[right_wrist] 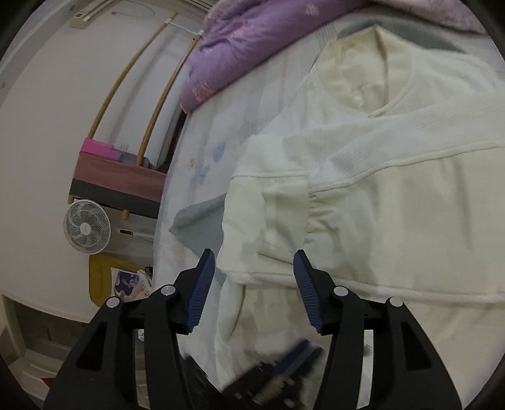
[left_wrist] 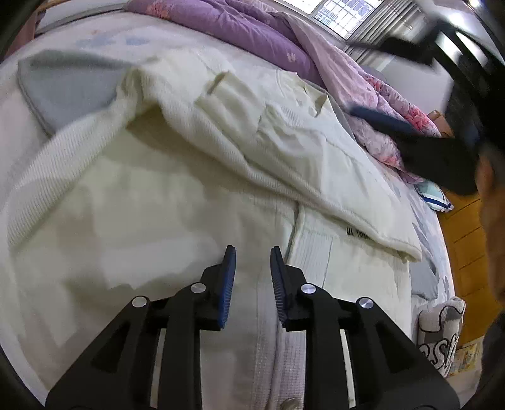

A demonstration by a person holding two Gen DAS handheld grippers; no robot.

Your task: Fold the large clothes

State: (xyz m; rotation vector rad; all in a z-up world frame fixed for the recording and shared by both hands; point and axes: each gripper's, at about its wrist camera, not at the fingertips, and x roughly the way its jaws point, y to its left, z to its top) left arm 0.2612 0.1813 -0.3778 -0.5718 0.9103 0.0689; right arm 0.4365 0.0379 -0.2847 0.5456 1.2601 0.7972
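Note:
A large cream-white knit cardigan point(left_wrist: 195, 164) lies spread on the bed, one side and a sleeve folded over its body. In the right wrist view it point(right_wrist: 394, 195) shows its neckline at the top and a folded sleeve cuff point(right_wrist: 284, 214) in the middle. My left gripper point(left_wrist: 252, 252) is open and empty, hovering just above the cardigan's button band point(left_wrist: 268, 331). My right gripper point(right_wrist: 254, 255) is open and empty above the cardigan's folded edge. It shows blurred at the far right of the left wrist view point(left_wrist: 394, 123). The left gripper shows blurred at the bottom of the right wrist view point(right_wrist: 284, 369).
A purple floral quilt point(left_wrist: 252, 28) is bunched along the far side of the bed. A grey pillow point(left_wrist: 63, 88) lies beside the cardigan. Off the bed edge stand a white fan point(right_wrist: 86, 227) and a side table point(right_wrist: 120, 179). A window point(left_wrist: 350, 15) is behind.

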